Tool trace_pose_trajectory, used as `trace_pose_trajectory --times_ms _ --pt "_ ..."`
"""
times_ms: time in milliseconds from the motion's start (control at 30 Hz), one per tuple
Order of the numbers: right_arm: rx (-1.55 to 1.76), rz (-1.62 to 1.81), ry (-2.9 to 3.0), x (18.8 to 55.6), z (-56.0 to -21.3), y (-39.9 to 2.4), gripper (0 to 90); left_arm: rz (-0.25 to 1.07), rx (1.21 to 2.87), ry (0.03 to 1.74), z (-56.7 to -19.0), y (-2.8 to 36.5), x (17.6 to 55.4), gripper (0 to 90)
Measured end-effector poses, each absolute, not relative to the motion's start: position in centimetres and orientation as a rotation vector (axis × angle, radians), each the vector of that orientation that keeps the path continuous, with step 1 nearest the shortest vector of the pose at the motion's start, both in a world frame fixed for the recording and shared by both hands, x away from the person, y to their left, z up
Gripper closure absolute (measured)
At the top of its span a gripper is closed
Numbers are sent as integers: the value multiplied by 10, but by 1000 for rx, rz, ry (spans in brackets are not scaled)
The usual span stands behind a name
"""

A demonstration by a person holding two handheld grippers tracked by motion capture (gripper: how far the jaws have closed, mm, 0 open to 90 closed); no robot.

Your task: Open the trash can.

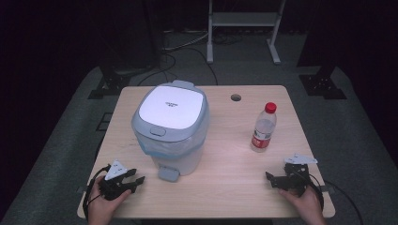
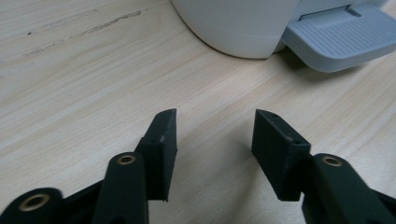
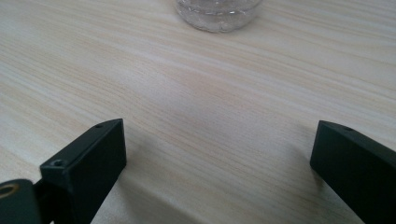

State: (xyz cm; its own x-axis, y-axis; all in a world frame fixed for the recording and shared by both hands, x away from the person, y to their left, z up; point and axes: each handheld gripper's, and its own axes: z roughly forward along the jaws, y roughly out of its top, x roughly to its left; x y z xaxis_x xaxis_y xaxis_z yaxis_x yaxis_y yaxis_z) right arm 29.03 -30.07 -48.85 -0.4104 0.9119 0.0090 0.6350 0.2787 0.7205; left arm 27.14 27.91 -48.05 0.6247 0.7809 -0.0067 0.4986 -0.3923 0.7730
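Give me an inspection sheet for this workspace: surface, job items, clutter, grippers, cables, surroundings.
Surface: light wood table, with a round hole near the far edge.
Job's things: pedal bin, lid closed, liner showing under the rim, grey pedal facing the person; bottle upright with red cap, apart from the bin.
Clutter: nothing seen.
Grippers: left gripper open, nothing between its jaws, aimed toward the pedal; right gripper open wide, nothing between its jaws, near the bottle.
Cables: gripper cable trailing off the table's right; floor cables behind the table.
Surroundings: dark room, white frame behind.
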Motion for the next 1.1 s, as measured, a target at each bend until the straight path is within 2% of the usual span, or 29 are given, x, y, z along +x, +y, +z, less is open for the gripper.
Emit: trace_pose_trajectory --times_ms 67,100,200,233,367,600,1100 --pt "1394 921 2147 290 -488 -301 25 461 2065 1003 -481 279 271 526" --pt "1394 921 2147 290 -488 -301 25 463 2049 1004 -480 279 270 570" --pt "1394 921 2147 290 -488 -301 25 468 2020 997 -478 279 268 616" --pt "1394 921 2147 290 -489 -301 25 469 2017 988 -476 279 268 664" --pt "1393 921 2147 290 -489 -301 25 457 2014 979 -474 278 267 748" --pt "1394 921 2147 290 -488 -301 25 382 1983 998 -466 272 266 900" --pt "1394 921 2147 290 -488 -301 25 350 1995 976 -459 247 262 900"
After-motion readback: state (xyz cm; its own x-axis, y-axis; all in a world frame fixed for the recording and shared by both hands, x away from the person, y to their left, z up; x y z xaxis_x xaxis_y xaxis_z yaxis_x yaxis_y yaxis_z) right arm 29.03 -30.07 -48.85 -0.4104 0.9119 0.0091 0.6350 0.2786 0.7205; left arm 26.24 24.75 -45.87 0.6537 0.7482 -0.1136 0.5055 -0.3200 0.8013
